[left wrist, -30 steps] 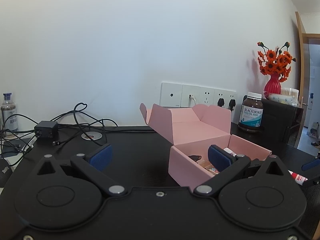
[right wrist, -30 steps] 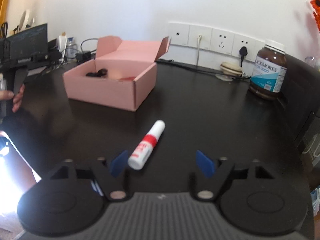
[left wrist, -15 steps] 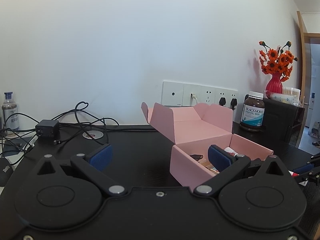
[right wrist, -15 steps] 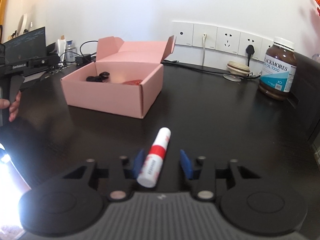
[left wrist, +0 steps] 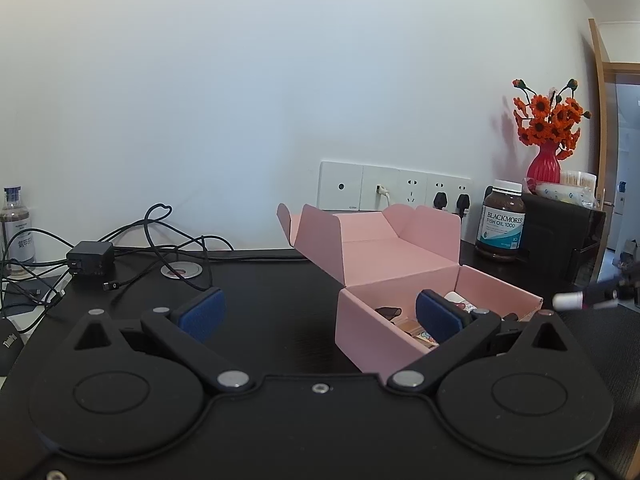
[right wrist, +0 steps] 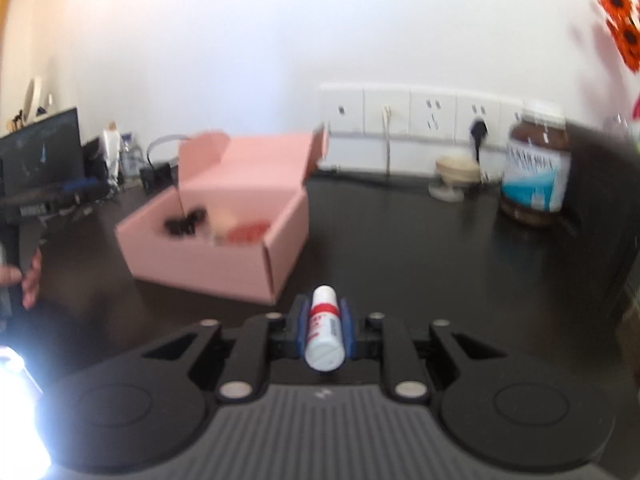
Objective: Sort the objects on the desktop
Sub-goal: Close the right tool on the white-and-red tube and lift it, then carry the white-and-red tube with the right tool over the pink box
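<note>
Right wrist view: the right gripper is clamped on a white glue stick with a red band, its blue pads pressing both sides; the jaws have just been closing onto it, and the stick points forward toward the pink cardboard box. Bare black desktop lies between the gripper and the box's near wall, and more open surface runs right toward the fish-oil bottle, which stands well apart from the box beside a dark cabinet. The frame is blurred — box contents show only as a dark cluster and a red patch.

Left wrist view: the left gripper stands with jaws wide apart, nothing between them, its right finger overlapping the box's near corner. The box is open, lid flaps upright at the back, with small items inside that cannot be identified. Cables and a black adapter crowd the desk's far left; the glue stick's tip enters at the right edge.
</note>
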### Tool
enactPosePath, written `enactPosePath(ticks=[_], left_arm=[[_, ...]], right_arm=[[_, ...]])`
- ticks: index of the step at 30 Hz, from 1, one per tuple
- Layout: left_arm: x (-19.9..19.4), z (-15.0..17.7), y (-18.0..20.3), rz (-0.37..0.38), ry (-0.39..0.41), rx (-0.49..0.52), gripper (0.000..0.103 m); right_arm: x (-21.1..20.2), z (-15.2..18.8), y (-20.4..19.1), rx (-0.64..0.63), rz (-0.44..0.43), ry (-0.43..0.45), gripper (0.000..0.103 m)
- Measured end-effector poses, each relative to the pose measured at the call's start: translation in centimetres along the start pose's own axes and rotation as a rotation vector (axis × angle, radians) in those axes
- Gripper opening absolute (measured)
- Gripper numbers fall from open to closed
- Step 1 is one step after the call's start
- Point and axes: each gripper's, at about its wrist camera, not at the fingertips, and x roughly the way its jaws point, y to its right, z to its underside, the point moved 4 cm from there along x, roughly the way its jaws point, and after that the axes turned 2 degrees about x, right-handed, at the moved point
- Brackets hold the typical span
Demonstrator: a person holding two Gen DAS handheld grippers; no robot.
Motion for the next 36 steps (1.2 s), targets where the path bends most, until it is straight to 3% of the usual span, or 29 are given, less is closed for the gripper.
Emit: enactPosePath(ticks=[8, 14, 22, 29, 36], left_arm=[[0.0, 0.0, -0.1, -0.002, -0.003, -0.006, 0.103], [-0.1, 0.0, -0.2, -0.003, 0.002, -0.013, 0.103], [0.1, 0.0, -0.5, 0.005, -0.004, -0.031, 0.103], [0.2, 0.0, -0.6, 0.019, -0.011, -0.038, 0.103], [0.2, 0.0, -0.5, 0.025, -0.012, -0.039, 0.103]], right_arm=[[0.7, -5.4, -2.7, -0.025, -0.106, 0.063, 0.017], [5.4, -7.5, -5.0, 0.000, -0.223, 0.006, 0.017], [12.4, -7.5, -7.8, 0.004, -0.280, -0.081, 0.017], [14.7, -6.9, -8.1, 0.033, -0.305, -0.108, 0.017], [16.7, -5.9, -8.6, -0.002, -0.281, -0.188, 0.017]])
